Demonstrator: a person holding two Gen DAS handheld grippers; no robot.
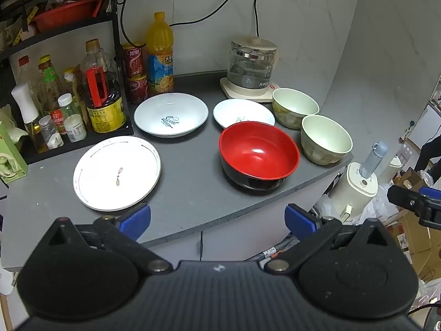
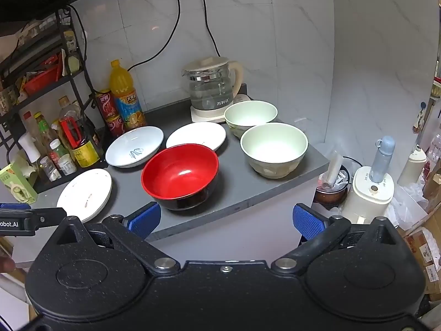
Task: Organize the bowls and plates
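Left wrist view: the left gripper (image 1: 217,218) is seen spread wide with nothing between its blue pads (image 1: 137,218), held off the front edge of the grey counter (image 1: 190,190). On the counter, a flat white plate (image 1: 117,173) is placed front left. Behind it a deeper white plate (image 1: 171,115) (printed "Sweet") is set, and a second deep plate (image 1: 242,113) lies to its right, partly hidden by the red bowl (image 1: 258,156). Two pale green bowls are found at the right: the rear bowl (image 1: 295,107) just beside the kettle (image 1: 252,67), the front bowl (image 1: 326,139) near the counter's right edge. The two look to be touching (hard to be sure). Bottles (image 1: 102,96) are crowded at left. The right gripper (image 1: 419,201) is glimpsed at the far right edge, off the counter.

Right wrist view: the right gripper (image 2: 226,220) is likewise shown wide and empty, short of the counter (image 2: 242,190) edge. The red bowl (image 2: 180,175) is seen nearest. The flat plate (image 2: 85,194) is at left, the "Sweet" plate (image 2: 135,146) and second deep plate (image 2: 196,137) behind, the green bowls (image 2: 274,149) (image 2: 250,115) at right, the kettle (image 2: 210,85) at back. Part of the left gripper (image 2: 19,220) is caught at the left edge.
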